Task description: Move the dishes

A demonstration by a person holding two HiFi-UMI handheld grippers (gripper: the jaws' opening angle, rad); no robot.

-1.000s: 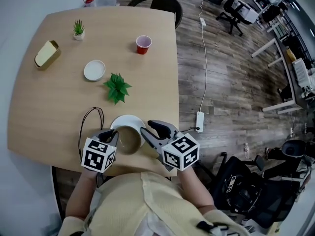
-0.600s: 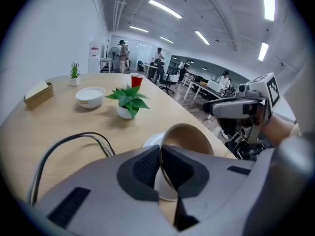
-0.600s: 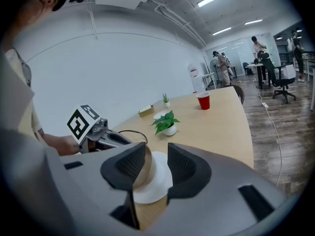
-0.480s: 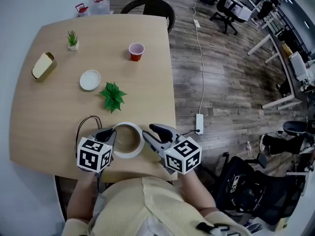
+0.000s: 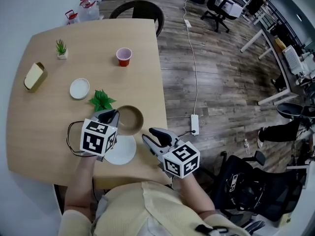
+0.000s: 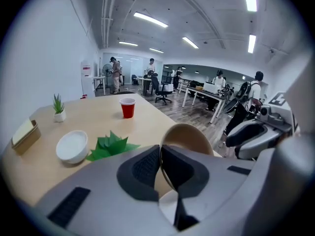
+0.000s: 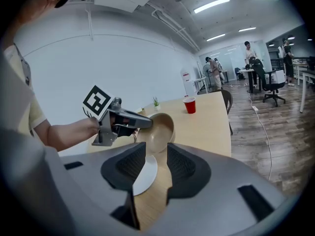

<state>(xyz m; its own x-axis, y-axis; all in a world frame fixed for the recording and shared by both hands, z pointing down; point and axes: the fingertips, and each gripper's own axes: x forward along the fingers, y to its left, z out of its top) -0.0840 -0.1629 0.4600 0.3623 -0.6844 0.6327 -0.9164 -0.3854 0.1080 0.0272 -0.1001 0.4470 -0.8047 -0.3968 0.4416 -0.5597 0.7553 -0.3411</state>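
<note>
My left gripper [image 5: 112, 116] is shut on the rim of a tan bowl [image 5: 130, 120], its jaws having just closed tighter on that rim. The bowl hangs tilted above the table, clear of the white plate [image 5: 121, 151] that lies near the table's front edge. In the left gripper view the rim runs between the pads [image 6: 147, 163] and the bowl [image 6: 189, 136] stands up behind them. My right gripper [image 5: 152, 136] hovers open to the right of the plate, with nothing between its jaws. From the right gripper view, its jaws point at the held bowl [image 7: 160, 129] and the plate [image 7: 145, 176].
A green paper leaf [image 5: 101, 100] and a small white bowl [image 5: 79, 88] lie just beyond the bowl. Farther back stand a red cup [image 5: 123, 56], a small potted plant [image 5: 61, 48] and a tan box [image 5: 33, 76]. A black cable [image 5: 73, 132] loops at left. The table's right edge [image 5: 162, 107] is close.
My left gripper has lifted the tan bowl off the white plate and carried it away from me toward the green leaf. The plate now lies bare. The right gripper has shifted slightly.
</note>
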